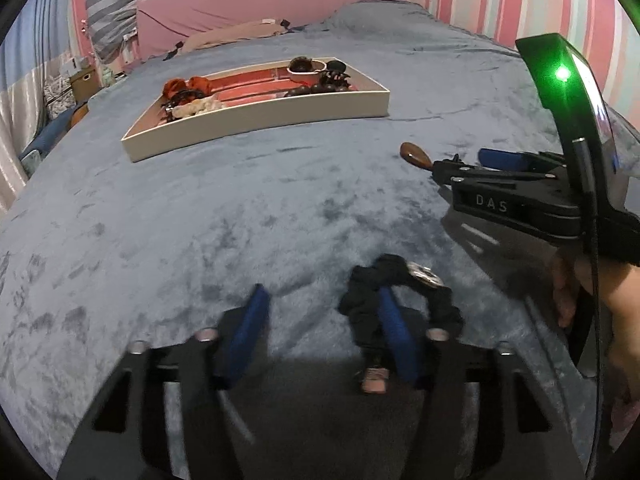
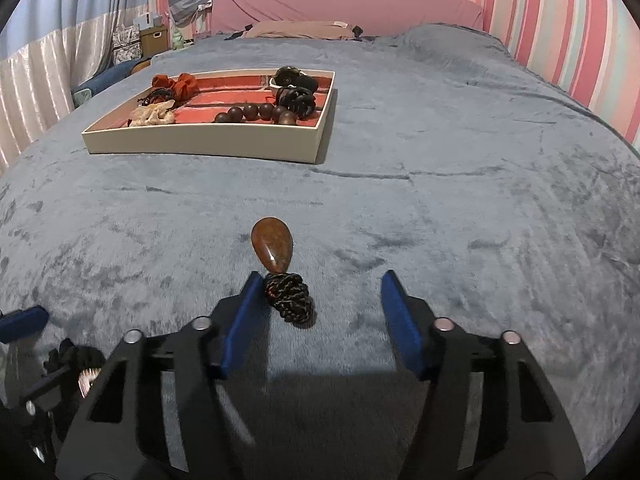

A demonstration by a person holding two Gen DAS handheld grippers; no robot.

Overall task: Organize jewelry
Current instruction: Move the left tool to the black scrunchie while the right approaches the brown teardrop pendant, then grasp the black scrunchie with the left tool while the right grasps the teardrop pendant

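A white jewelry tray (image 1: 256, 120) with a red lining sits far ahead on the blue bedspread; it also shows in the right wrist view (image 2: 200, 142). It holds scrunchies, brown beads and dark pieces. My left gripper (image 1: 324, 304) is open; a black scrunchie (image 1: 400, 300) with a silver charm lies draped around its right finger (image 1: 394, 332). My right gripper (image 2: 316, 292) is open; a brown teardrop pendant (image 2: 272, 244) with a coiled dark cord (image 2: 290, 298) lies between its fingers, the cord touching the left finger (image 2: 244, 312). The pendant shows in the left wrist view (image 1: 416, 155) too.
The blue plush bedspread (image 2: 440, 200) stretches all around. A pink headboard (image 2: 344, 0) and pillow stand at the far end. A striped wall (image 2: 580, 20) runs along the right. Boxes and clutter (image 2: 152, 38) sit beyond the bed's left edge.
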